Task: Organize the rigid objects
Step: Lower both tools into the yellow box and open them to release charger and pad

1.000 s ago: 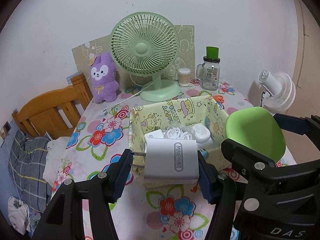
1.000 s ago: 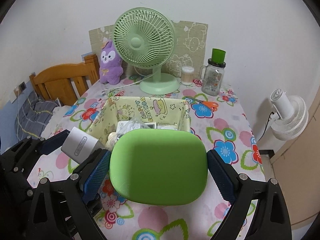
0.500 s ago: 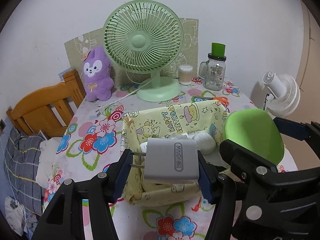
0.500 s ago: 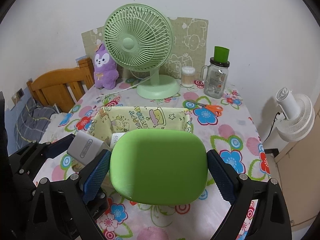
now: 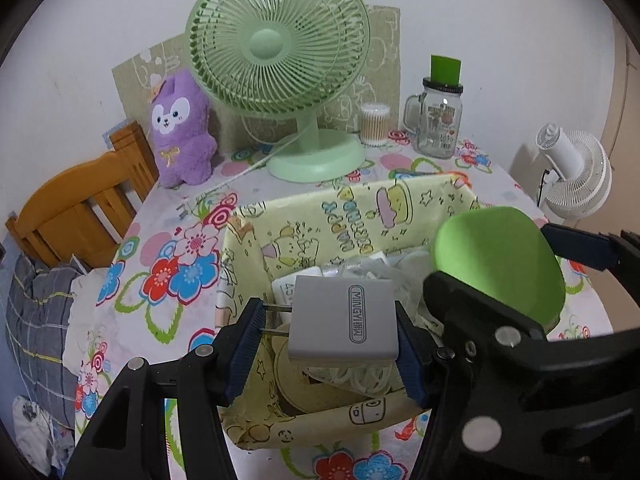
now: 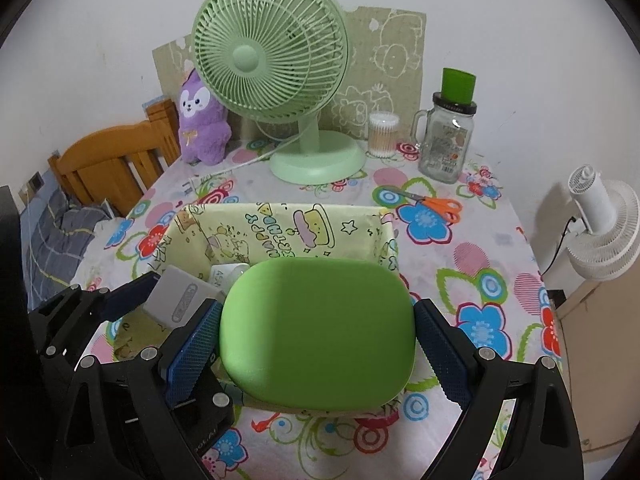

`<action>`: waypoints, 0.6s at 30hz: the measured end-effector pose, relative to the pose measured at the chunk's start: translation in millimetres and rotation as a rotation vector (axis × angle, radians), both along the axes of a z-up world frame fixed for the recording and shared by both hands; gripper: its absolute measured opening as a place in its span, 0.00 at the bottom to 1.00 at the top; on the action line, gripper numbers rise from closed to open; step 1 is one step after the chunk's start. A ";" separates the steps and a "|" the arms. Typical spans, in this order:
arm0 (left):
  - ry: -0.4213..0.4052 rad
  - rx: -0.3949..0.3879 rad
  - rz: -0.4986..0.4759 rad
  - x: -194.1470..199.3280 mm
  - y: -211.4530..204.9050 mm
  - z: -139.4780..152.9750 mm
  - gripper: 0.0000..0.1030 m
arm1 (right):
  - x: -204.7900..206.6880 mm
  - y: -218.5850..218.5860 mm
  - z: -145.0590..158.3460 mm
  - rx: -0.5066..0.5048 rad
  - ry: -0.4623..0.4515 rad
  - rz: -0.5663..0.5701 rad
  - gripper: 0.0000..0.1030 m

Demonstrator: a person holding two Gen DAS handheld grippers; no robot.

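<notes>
Over the fabric bin (image 5: 352, 236), our left tool (image 5: 326, 336) pinches a grey charger (image 5: 344, 324); our right tool (image 6: 316, 340) clamps a green case (image 6: 316, 332). We judge that two releases this close together could knock tool against tool, or drop the case onto the bin's soft rim, not inside.

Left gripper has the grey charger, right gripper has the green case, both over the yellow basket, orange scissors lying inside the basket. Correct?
One error: the orange scissors lie on the flowered tablecloth beyond the yellow basket, not inside it, as the right wrist view shows. The left gripper does hold the grey charger, and the right gripper the green case.
</notes>
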State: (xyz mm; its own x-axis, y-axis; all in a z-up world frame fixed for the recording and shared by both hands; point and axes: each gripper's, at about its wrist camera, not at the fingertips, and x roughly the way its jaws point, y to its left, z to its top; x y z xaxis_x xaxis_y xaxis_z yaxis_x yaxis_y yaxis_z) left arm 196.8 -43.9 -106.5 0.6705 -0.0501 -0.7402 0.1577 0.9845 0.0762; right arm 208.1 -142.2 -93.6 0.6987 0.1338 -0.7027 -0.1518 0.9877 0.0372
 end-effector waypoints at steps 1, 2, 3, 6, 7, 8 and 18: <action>0.003 0.002 -0.002 0.0 0.3 -2.2 0.62 | 1.7 1.0 -1.7 -0.002 0.004 0.002 0.93; 0.004 0.005 -0.002 -0.3 0.4 -4.3 0.62 | 2.8 1.1 -3.2 -0.003 0.007 0.003 0.93; 0.004 0.006 -0.001 -0.5 0.6 -5.4 0.62 | 4.3 1.8 -4.8 -0.006 0.009 0.005 0.93; -0.008 -0.004 0.003 -2.1 2.6 -5.1 0.65 | 8.3 4.4 -10.1 -0.010 0.020 0.009 0.93; -0.015 -0.004 0.005 -2.8 3.1 -4.2 0.68 | 8.8 5.9 -11.6 -0.015 0.022 0.010 0.93; -0.018 -0.003 0.005 -3.3 3.4 -3.5 0.70 | 8.3 7.1 -11.5 -0.024 0.016 0.010 0.93; -0.023 0.014 0.005 -2.0 1.4 -4.7 0.78 | 13.6 15.9 -12.6 -0.044 -0.008 0.012 0.93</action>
State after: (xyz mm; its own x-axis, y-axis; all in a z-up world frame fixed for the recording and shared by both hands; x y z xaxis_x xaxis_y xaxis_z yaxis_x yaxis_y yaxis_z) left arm 194.8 -42.5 -111.2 0.6876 -0.0365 -0.7251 0.1506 0.9842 0.0932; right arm 221.8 -126.3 -106.2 0.7027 0.1109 -0.7028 -0.1636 0.9865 -0.0078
